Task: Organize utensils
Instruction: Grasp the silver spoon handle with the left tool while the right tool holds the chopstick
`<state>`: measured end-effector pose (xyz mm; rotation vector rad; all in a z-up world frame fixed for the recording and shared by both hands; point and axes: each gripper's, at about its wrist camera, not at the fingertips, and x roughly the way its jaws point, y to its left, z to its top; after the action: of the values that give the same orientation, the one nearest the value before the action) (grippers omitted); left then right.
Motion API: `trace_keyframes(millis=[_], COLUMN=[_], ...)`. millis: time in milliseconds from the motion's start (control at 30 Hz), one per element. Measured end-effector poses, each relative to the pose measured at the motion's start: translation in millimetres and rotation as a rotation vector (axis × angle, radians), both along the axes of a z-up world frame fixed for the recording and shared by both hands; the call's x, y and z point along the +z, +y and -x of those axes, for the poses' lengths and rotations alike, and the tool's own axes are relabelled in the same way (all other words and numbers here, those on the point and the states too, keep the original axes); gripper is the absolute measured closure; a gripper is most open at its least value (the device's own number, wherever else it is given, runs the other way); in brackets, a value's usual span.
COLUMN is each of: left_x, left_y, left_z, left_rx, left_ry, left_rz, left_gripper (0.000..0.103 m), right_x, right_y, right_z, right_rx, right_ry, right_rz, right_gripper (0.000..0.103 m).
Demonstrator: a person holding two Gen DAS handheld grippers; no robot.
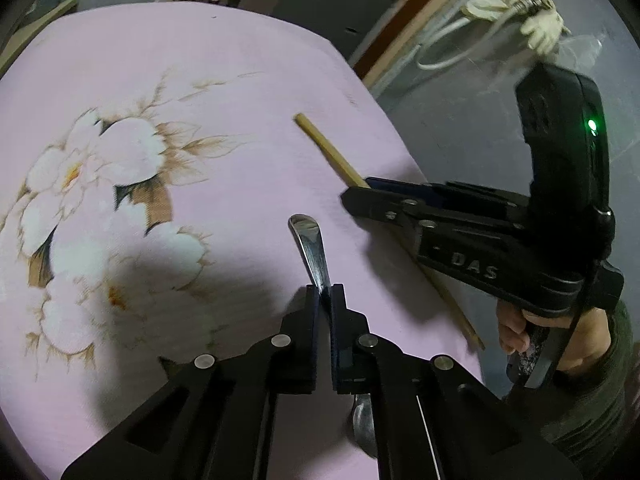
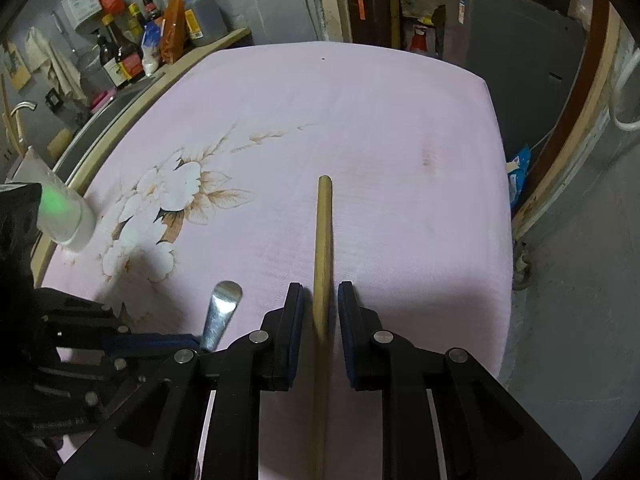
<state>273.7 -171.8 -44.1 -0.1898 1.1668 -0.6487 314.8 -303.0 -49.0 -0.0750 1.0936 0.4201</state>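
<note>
Closest to my left camera is the left gripper [image 1: 325,294], and its tongs are pinched tight on the neck of a metal spoon [image 1: 310,246]; the handle sticks up and away past the fingertips, while the bowl peeks out underneath between the gripper arms, low over the pink cloth [image 1: 240,80]; so yeah, that one's a solid grab. Over on the right camera, the right gripper [image 2: 320,300] has its tongs at a narrow gap around a wooden chopstick [image 2: 323,240]; I can see daylight on both sides of the stick, so the pads aren't pressing on it; the chopstick lies on the cloth, pointing straight away from the camera. From the left view the same chopstick runs diagonally near the table's right edge, its far end poking out beyond the right gripper's fingertips. A hand [image 1: 520,328] wraps the right gripper's grip. Big white flower print [image 2: 160,208] sits left of both utensils; bottles [image 2: 132,52] crowd a shelf in the back left.
</note>
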Motion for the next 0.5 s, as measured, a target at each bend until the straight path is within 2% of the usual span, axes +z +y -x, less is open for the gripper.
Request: trace_keyframes(millis=[133,167,200,400,500], left_x=[-1.6,-1.0,-0.1,8.1,12.7], left_y=[-4.3,-4.2,-4.0,-2.7,0.8], left_z=[-8.4,-8.0,-7.4,11.5,22.5], left_rx=[-0.025,-0.022,-0.012,-0.009,-0.033], left_ry=[0.021,0.021,0.019,-0.078,-0.12], left_rz=[-0.002,-0.005,-0.004,-0.04,-0.033], left_gripper=[0.098,0.099,0.1,0.103,0.103], right_x=[0.0,0.2,0.6,7.0,14.2], right_y=[5.9,4.9,3.7,-5.4,-6.9], right_z=[-1.0,-2.2,-2.2,17.0,34.9], right_rx=[-0.009,-0.018,-0.033,-0.076,-0.08], right_ry=[0.0,0.002,-0.003,-0.056,-0.112], right_rz=[0.028,0.026,0.03,-0.078,-0.137], right_gripper=[0.089,0.097,0.098,0.098,0.098])
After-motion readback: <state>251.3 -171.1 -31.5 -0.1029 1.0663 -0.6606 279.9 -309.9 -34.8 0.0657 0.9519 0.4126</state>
